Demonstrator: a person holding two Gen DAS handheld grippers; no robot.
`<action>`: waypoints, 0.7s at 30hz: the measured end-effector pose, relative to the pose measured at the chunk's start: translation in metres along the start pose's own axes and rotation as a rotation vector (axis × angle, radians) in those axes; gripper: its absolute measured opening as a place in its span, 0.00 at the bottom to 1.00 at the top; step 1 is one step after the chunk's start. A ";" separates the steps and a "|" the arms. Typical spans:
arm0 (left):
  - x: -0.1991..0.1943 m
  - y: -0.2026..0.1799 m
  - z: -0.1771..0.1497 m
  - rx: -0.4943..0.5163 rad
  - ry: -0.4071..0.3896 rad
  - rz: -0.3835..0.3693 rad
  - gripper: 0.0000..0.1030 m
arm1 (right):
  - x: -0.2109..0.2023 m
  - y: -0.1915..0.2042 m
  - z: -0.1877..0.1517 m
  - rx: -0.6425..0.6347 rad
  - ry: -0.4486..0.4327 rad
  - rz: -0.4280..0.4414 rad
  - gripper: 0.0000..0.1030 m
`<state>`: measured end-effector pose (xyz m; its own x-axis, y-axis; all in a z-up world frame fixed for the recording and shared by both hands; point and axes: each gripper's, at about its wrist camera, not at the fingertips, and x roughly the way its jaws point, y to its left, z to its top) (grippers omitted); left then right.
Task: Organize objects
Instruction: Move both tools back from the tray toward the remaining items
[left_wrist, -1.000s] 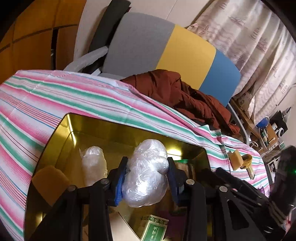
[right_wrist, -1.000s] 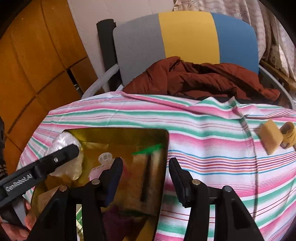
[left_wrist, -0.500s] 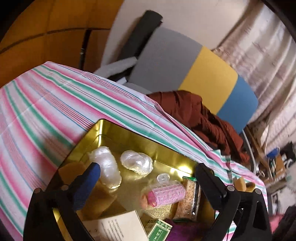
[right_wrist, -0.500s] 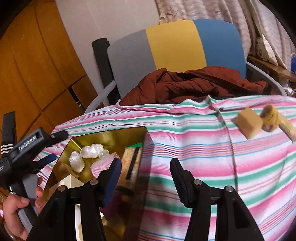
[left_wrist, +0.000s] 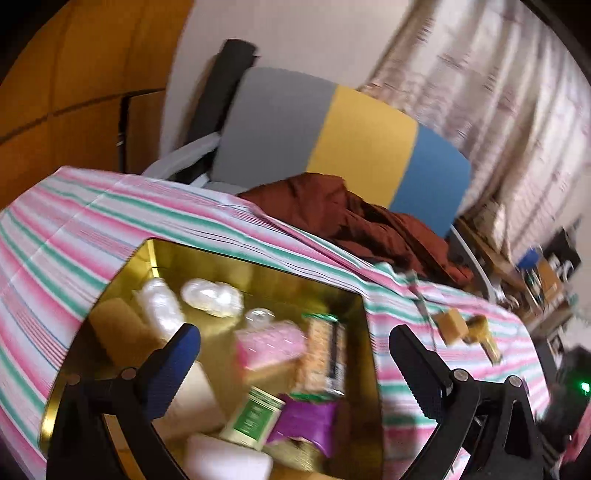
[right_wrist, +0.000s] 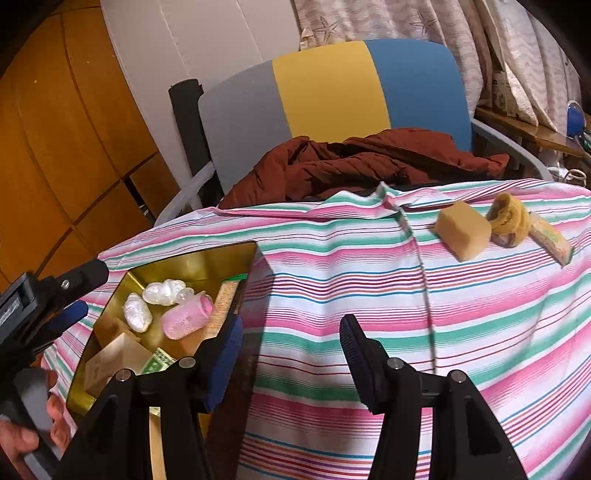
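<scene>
Nearest the right wrist camera, the right gripper (right_wrist: 291, 354) hangs above the striped tablecloth (right_wrist: 424, 295) with its jaws spread wide and nothing between them. The left gripper (left_wrist: 295, 363) is also wide open and empty, poised over the gold tin (left_wrist: 147, 258).

The tin sits at about nine o'clock from the right gripper. Inside lie two plastic-wrapped bundles (left_wrist: 212, 295), a pink hair roller (right_wrist: 186, 317), a tan block, a green box (left_wrist: 255, 415), a purple packet (left_wrist: 308, 417) and a snack bar.

Farther off, at about one o'clock from the right gripper, three loose things lie close together on the cloth: a sponge (right_wrist: 463, 229), a yellow crumpled thing (right_wrist: 509, 218) touching or just beside it, and a flat packet (right_wrist: 550, 238). Beyond the table is a chair (right_wrist: 332, 92) with a brown jacket (right_wrist: 369, 162).

The step in hand is probably a reach by the right gripper for the sponge. It would do well to approach from the near side, straddle the sponge alone, and close gently, since it looks soft. Snagging the yellow thing is the main risk.
</scene>
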<state>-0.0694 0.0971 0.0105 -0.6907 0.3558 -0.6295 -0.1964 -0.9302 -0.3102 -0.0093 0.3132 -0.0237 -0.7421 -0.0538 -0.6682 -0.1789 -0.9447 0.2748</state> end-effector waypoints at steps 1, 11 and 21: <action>-0.002 -0.008 -0.003 0.024 0.000 -0.014 1.00 | -0.002 -0.004 -0.001 0.006 -0.007 -0.009 0.54; -0.001 -0.075 -0.035 0.218 0.057 -0.119 1.00 | -0.017 -0.049 -0.007 0.061 -0.020 -0.092 0.54; 0.025 -0.131 -0.075 0.335 0.211 -0.194 1.00 | -0.029 -0.154 -0.030 0.143 0.037 -0.293 0.56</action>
<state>-0.0088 0.2346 -0.0175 -0.4683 0.5053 -0.7248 -0.5473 -0.8099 -0.2110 0.0591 0.4500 -0.0679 -0.6216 0.1995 -0.7575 -0.4725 -0.8668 0.1595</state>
